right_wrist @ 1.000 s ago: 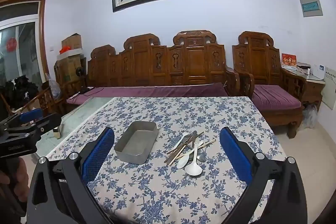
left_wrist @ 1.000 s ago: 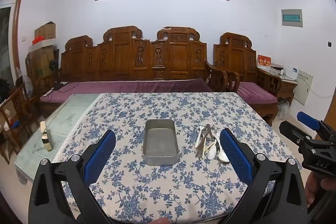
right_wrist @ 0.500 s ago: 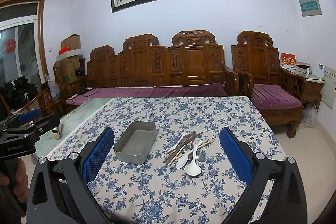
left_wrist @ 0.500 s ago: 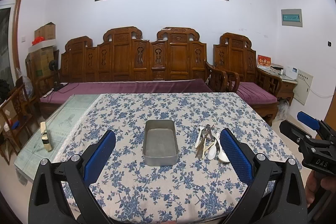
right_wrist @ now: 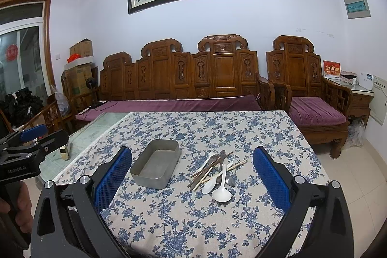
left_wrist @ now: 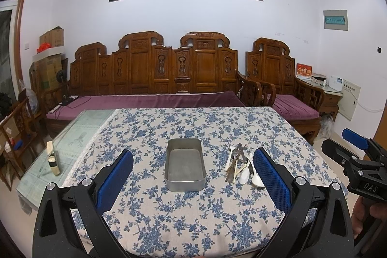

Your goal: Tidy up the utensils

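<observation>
Blue-flowered cloth covers the table [left_wrist: 169,221] under both of my grippers. My left gripper [left_wrist: 193,175] hangs above the near edge with its jaws spread wide and nothing between them. Straight ahead of it, framed between the two blue pads, sits the metal tin [left_wrist: 185,165], empty, its long side running away from me. The pile of utensils [left_wrist: 238,165] lies just to the right of the tin, close in front of the left gripper's right finger: white spoons [left_wrist: 244,174], a few chopsticks [left_wrist: 232,168] and something of dark metal crossed over each other.

My right gripper [right_wrist: 192,175] is wide open too, holding nothing, and hovers short of the things. From it the utensils lie directly ahead, between the fingers, with the largest white spoon [right_wrist: 222,192] nearest to me; the tin is ahead and to the left, near its left finger [right_wrist: 112,177], apart from the pile. Beyond the table stands a carved wooden bench [right_wrist: 193,79] with a purple cushion.
</observation>
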Tool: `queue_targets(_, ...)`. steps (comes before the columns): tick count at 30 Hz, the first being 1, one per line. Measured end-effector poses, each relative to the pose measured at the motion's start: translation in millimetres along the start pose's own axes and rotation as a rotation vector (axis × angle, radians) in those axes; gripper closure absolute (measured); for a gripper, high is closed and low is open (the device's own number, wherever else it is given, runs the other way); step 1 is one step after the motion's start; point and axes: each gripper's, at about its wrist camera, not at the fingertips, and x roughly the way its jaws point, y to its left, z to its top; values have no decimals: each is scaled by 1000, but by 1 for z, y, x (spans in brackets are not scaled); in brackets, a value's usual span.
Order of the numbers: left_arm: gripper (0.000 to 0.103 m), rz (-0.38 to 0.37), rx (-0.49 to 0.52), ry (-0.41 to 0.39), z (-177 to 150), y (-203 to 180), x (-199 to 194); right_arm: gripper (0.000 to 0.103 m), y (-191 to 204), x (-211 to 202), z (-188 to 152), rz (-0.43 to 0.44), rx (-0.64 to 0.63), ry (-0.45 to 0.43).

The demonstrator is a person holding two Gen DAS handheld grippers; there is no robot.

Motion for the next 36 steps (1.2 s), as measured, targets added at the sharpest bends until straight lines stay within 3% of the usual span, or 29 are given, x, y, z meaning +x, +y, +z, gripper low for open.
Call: queue_targets(36, 7, -19, 12, -15, 6, -4, -12, 3, -2, 1, -3, -2, 5, 2)
